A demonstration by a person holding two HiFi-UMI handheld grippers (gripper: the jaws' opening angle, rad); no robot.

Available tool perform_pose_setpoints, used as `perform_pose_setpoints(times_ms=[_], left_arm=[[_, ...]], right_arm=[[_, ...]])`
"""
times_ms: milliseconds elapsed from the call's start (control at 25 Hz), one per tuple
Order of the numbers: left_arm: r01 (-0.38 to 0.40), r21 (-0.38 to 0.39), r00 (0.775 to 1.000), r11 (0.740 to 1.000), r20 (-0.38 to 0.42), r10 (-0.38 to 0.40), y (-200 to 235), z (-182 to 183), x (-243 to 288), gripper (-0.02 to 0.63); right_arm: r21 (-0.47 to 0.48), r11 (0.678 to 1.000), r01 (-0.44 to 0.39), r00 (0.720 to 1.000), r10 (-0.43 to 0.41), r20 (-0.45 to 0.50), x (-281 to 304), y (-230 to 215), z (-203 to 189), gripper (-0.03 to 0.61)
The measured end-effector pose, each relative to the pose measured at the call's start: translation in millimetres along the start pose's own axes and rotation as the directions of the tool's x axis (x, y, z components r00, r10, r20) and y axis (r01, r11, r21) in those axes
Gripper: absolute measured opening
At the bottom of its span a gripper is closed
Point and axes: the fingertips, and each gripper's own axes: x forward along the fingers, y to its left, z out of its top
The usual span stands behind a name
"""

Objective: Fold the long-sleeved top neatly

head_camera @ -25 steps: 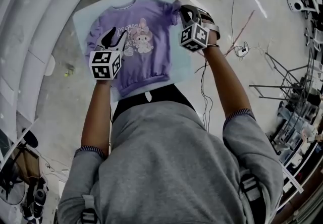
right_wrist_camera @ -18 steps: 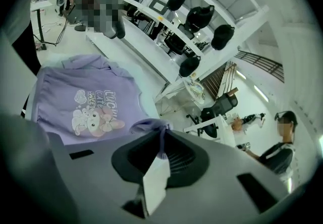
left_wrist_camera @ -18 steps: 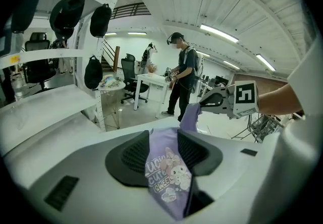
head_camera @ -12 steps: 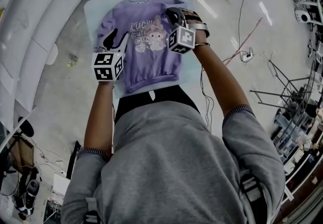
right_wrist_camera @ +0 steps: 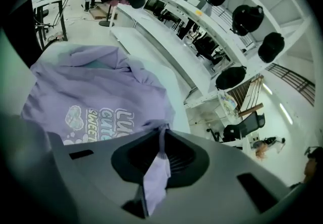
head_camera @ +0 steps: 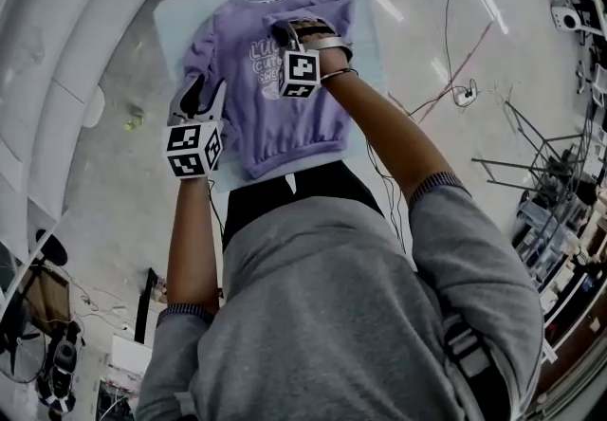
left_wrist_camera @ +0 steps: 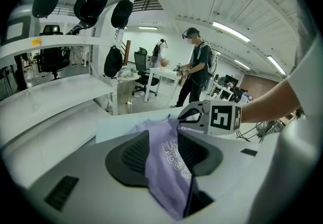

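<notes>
Now the left tool (head_camera: 196, 95) grips an edge of the purple top (head_camera: 285, 120), fabric pinched between its jaws. The right tool (head_camera: 283, 32) clamps a thin fold over the printed chest.

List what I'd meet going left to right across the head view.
white shelving → left hand-held gripper → right hand-held gripper → black floor cable → equipment racks. The purple top lies under both grippers, so it has no clear place in the order.

Print (head_camera: 263, 68) on top (head_camera: 285, 120) half hidden under right hand-held gripper (head_camera: 284, 30), sleeve (head_camera: 196, 57) end behind left hand-held gripper (head_camera: 201, 92)
</notes>
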Motion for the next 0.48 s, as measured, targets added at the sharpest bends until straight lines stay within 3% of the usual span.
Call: perform_pose_setpoints(times_ms=[320,480], left_arm=[[-0.036,-0.049,0.999,0.998,-0.029,0.035,31,-31,-16,0.198],[-0.056,-0.071,0.998,0.996,-0.041,0.053,46,-45,-26,0.198]], right_arm=[[-0.04,0.998,-0.054,0.997,0.052,-0.048,43,25,15,0.054],[-0.031,0.995,-0.095,0.995,0.094,-0.029,51,40,37,0.107]])
